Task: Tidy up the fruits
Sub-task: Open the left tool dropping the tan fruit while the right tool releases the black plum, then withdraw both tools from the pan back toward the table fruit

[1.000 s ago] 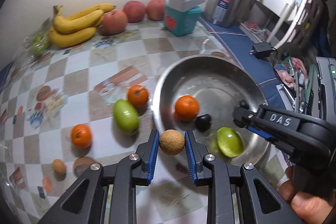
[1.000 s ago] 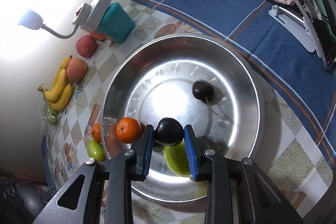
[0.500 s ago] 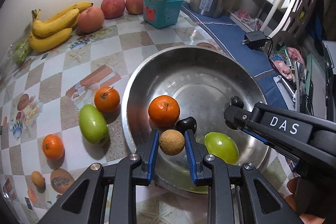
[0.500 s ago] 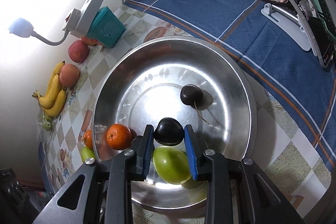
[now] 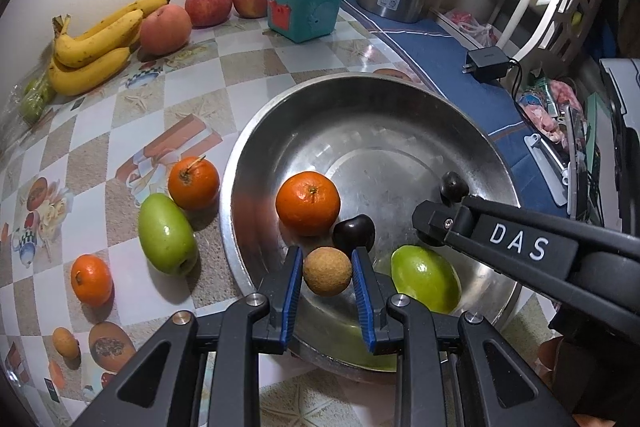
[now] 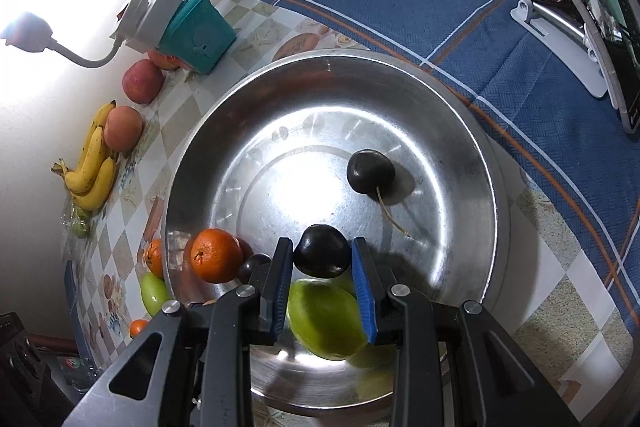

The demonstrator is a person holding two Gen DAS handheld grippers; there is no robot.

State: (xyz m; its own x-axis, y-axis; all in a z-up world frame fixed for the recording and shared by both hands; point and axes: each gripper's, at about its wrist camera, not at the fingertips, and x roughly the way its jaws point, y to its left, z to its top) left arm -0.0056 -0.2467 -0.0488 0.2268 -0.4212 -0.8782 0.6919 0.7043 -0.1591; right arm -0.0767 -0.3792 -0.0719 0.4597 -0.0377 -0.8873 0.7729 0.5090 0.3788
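The left claw [image 5: 327,277] is clamped on a small tan longan [image 5: 327,275], held over the near rim of the steel bowl [image 5: 400,95]. The right claw [image 6: 322,259] grips a dark plum [image 6: 322,255] above a green fruit [image 6: 324,323] lying in the bowl. Further in lie an orange [image 5: 308,203] and a stemmed dark cherry [image 6: 370,171]. Outside the bowl, on the surface's checkered cloth [image 5: 100,155], sit a green fruit [image 5: 167,233] and small oranges; bananas [image 5: 94,47] and apples line the far edge.

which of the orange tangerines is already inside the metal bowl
The tangerine lying in the metal bowl, next to a dark cherry. The other two sit outside on the checkered tablecloth.
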